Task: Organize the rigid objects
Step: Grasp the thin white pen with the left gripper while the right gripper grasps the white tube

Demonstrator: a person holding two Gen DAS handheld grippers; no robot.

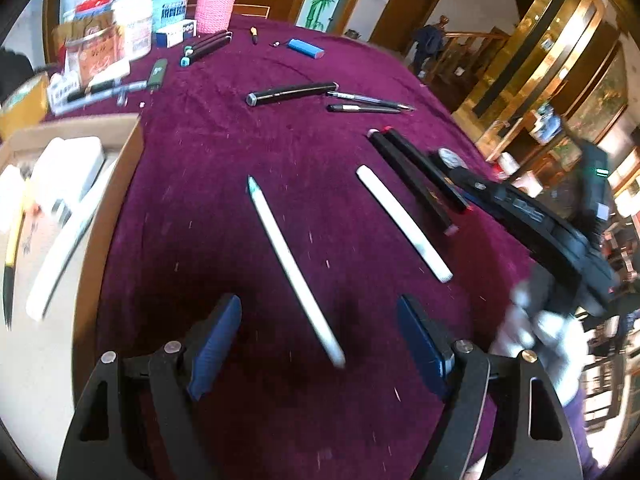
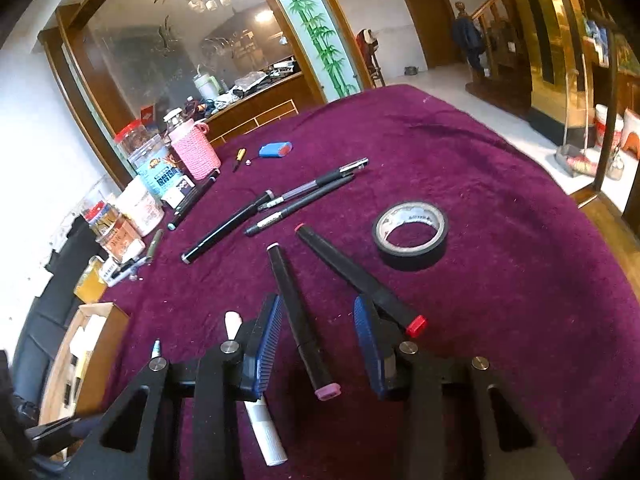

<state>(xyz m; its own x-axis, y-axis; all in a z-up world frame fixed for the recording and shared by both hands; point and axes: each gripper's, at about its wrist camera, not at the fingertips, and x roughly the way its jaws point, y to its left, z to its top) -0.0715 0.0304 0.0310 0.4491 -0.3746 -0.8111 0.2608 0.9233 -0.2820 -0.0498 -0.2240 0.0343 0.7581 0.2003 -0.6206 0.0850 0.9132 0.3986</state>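
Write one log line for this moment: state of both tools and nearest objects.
left tool: open, over white pen | right tool: open, astride pink-capped marker | box: left of cloth

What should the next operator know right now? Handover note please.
Left gripper: open, empty, straddling the thin white pen.
Right gripper: open, empty, over the pink-capped black marker; red-capped black marker just right of it.
Cardboard box at left already holds white items.
Left on the purple cloth: thicker white marker, three black pens, black tape roll, blue lighter.
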